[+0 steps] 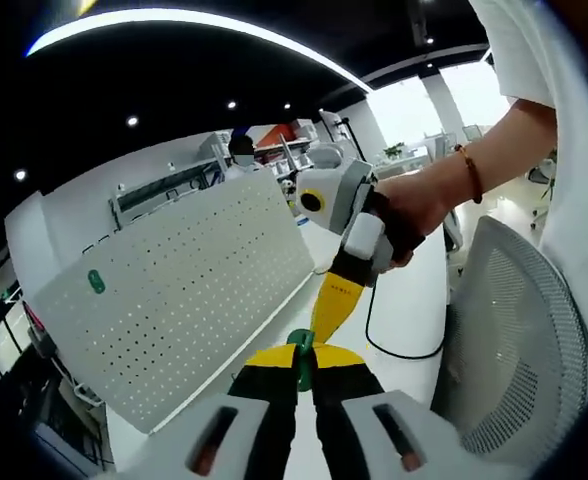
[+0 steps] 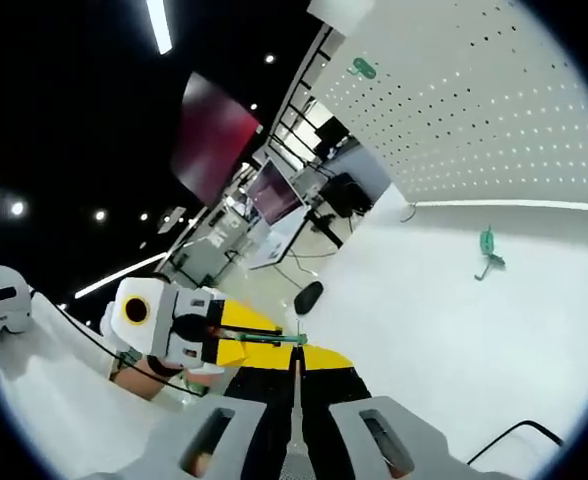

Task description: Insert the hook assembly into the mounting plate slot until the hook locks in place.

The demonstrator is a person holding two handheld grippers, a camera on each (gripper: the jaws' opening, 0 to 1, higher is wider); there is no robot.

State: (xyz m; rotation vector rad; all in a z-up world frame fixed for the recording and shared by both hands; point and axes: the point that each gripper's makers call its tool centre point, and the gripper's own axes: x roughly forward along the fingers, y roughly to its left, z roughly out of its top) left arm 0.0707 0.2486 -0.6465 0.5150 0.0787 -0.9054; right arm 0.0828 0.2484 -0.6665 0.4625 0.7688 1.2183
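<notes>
- Step in hand: I think the hook is being carried up to the board. It is not in a hole yet.
- The left tool (image 1: 302, 372) is closed on a green hook (image 1: 302, 352), low in the middle of the left gripper view.
- The right tool (image 2: 296, 372) pinches a thin metal rod (image 2: 296, 425), low middle of the right gripper view.
- Another green hook (image 2: 488, 250) lies on the white desk (image 2: 414, 330) at the right, near the holed board (image 2: 494, 110).
- Next, the hook tip must line up with a hole.
- There is open desk in front of the board. A mesh chair (image 1: 519, 350) crowds the right.
</notes>
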